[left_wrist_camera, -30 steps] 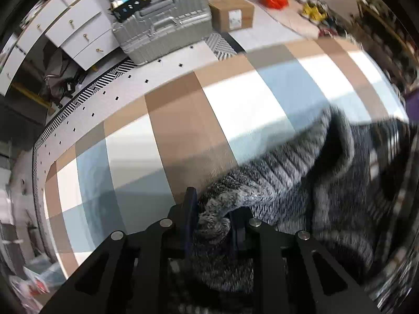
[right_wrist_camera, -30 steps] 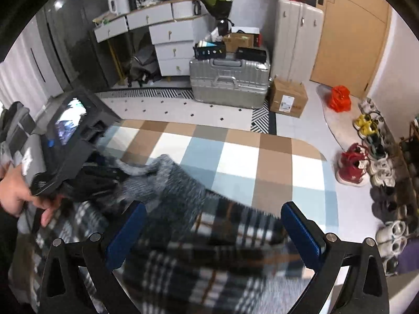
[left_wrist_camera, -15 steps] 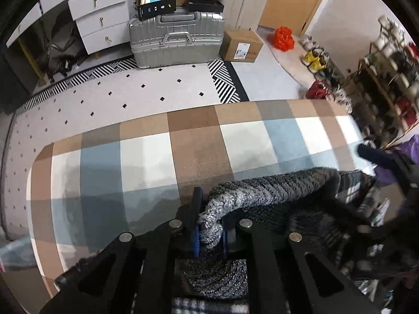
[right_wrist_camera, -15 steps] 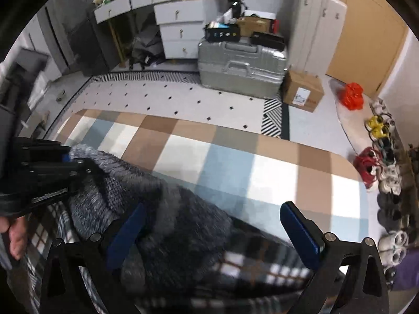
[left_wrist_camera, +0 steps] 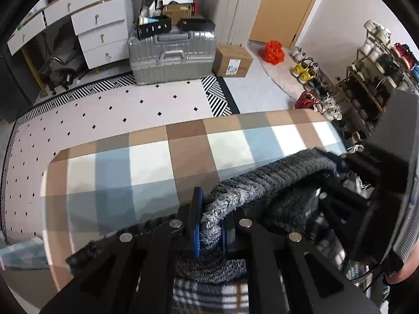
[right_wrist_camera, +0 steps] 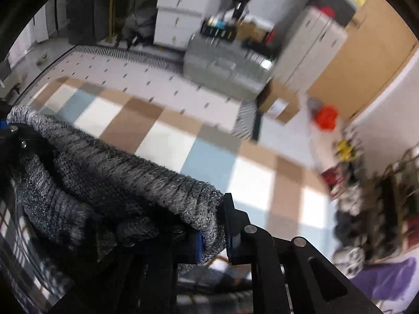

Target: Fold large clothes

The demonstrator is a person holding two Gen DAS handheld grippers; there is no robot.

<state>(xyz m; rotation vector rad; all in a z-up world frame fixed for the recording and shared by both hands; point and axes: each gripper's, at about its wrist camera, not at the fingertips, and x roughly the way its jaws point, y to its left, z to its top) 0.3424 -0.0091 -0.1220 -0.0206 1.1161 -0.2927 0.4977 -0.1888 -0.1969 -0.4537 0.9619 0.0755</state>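
In my left gripper (left_wrist_camera: pixel 209 225) the blue pads are pinched tight on a thick roll of the grey knit collar (left_wrist_camera: pixel 264 183). The garment it belongs to, a plaid coat (left_wrist_camera: pixel 209 294), hangs under my left fingers, where its white, black and tan checks show at the bottom of the view.

From that grip the collar runs up and to the right as a taut ribbed band to my right gripper (right_wrist_camera: pixel 213 238). Its jaws are closing, the collar's other end is between them, and the pads press on the knit. Seen from the right gripper, the band sags slightly between the two grips and darker fuzzy lining folds beneath it; a strip of plaid shows at the far left edge.

Beyond the coat lies the bed (left_wrist_camera: pixel 146 162), covered in brown, white and pale blue squares. The coat is held above its near edge, toward the right corner; I cannot tell how much of it rests on the cover.

Past the bed's far edge is a white rug (left_wrist_camera: pixel 110 110) with small black diamonds. Behind it stands a silver suitcase (left_wrist_camera: pixel 171 55), with a cardboard box (left_wrist_camera: pixel 233 61) just beside it, white drawers (left_wrist_camera: pixel 100 34) to the left, and a shoe rack (left_wrist_camera: pixel 371 78) along the right wall.
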